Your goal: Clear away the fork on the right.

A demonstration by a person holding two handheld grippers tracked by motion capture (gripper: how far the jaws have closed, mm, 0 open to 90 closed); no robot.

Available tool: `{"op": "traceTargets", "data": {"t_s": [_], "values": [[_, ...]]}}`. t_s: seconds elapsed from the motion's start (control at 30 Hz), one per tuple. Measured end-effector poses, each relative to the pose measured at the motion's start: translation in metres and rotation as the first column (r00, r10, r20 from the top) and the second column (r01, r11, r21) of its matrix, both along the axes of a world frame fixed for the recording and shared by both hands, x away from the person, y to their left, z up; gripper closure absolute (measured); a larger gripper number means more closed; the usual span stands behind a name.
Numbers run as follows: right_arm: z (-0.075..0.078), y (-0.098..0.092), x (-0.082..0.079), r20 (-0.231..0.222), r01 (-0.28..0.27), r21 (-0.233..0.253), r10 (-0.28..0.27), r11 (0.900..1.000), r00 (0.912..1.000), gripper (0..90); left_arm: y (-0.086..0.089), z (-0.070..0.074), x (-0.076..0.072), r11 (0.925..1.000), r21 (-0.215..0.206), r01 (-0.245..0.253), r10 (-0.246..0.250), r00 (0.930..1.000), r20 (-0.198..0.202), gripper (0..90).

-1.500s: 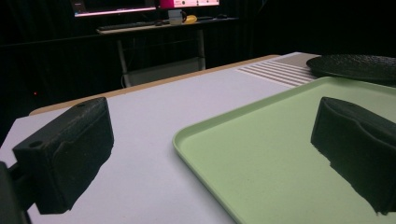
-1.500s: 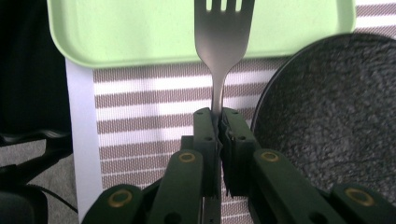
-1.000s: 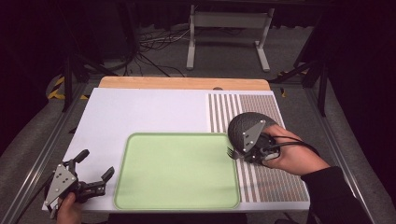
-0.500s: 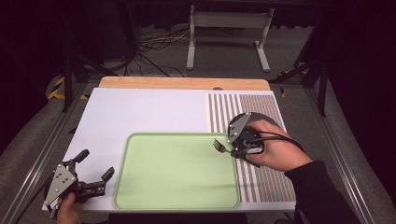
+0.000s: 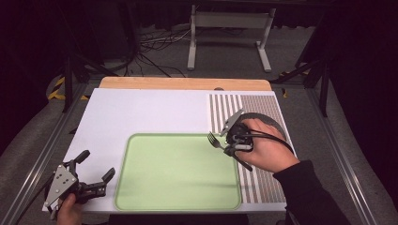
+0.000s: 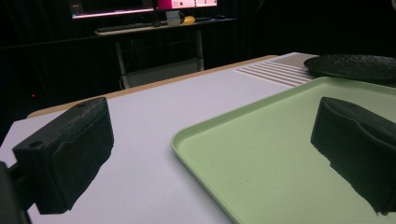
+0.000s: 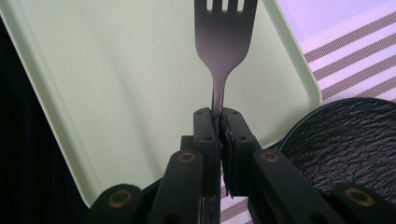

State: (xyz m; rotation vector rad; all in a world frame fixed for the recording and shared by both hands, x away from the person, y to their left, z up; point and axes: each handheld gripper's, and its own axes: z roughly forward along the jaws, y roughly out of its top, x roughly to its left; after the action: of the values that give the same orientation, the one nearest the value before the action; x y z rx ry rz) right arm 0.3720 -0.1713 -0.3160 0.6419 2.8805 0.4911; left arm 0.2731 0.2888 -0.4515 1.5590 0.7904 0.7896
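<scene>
A dark metal fork [image 7: 224, 42] sticks out of my right gripper [image 7: 219, 121], whose jaws are shut on its handle. In the high view the right gripper [image 5: 229, 146] hovers at the right edge of the pale green tray [image 5: 178, 192], and the fork [image 5: 214, 139] points its tines left over the tray's upper right corner. My left gripper [image 5: 97, 164] rests at the table's front left corner, just left of the tray. It is open with nothing between its pads [image 6: 70, 149].
A black textured plate [image 5: 270, 122] lies on the striped mat [image 5: 263, 187] at the right, partly behind the person's right hand. The white table top [image 5: 141, 112] spreads beyond the tray. A wooden strip [image 5: 183, 83] runs along the far edge.
The right gripper has carried the fork left, from over the black plate to the tray's right edge. The left gripper has stayed in place.
</scene>
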Motion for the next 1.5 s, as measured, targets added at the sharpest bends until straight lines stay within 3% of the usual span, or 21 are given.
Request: {"op": "traceTargets", "data": {"t_s": [0.3,0.43,0.63,0.87,1.07,1.2,1.3,1.37,1.5], "values": [[-0.004,0.012,0.0,-0.024,0.099,0.029,-0.098,0.995,0.9949,85.6,0.0,0.0,0.0,1.0,0.0,0.002,-0.002,1.0,0.001,0.0],[-0.007,0.015,0.001,-0.06,0.169,0.062,-0.165,0.984,0.9844,85.6,0.0,0.0,0.0,1.0,0.0,0.002,-0.002,1.0,0.001,0.0],[-0.014,0.022,0.002,-0.099,0.268,0.055,-0.262,0.962,0.9599,85.6,0.0,0.0,0.0,1.0,-0.001,0.003,-0.003,1.0,0.001,0.0],[-0.019,0.028,0.003,-0.123,0.311,0.046,-0.304,0.949,0.9447,85.6,0.0,0.0,0.0,1.0,-0.001,0.003,-0.003,1.0,0.001,0.0],[-0.024,0.033,0.006,-0.146,0.368,0.04,-0.359,0.929,0.9217,85.6,0.0,0.0,0.0,1.0,-0.002,0.004,-0.004,1.0,0.001,0.0],[-0.028,0.035,0.007,-0.154,0.382,0.034,-0.373,0.923,0.9149,85.6,0.0,0.0,0.0,1.0,-0.002,0.003,-0.003,1.0,0.0,0.0],[-0.034,0.037,0.009,-0.176,0.41,0.023,-0.4,0.912,0.8995,85.6,0.0,0.0,0.0,1.0,-0.001,0.003,-0.003,1.0,0.0,0.0],[-0.035,0.037,0.009,-0.179,0.41,0.021,-0.401,0.912,0.8986,85.6,0.0,0.0,0.0,1.0,-0.001,0.003,-0.003,1.0,0.0,0.0],[-0.043,0.039,0.012,-0.2,0.43,0.008,-0.42,0.903,0.8853,85.5,0.0,0.0,0.0,1.0,-0.001,0.004,-0.004,1.0,0.0,0.0]]}}
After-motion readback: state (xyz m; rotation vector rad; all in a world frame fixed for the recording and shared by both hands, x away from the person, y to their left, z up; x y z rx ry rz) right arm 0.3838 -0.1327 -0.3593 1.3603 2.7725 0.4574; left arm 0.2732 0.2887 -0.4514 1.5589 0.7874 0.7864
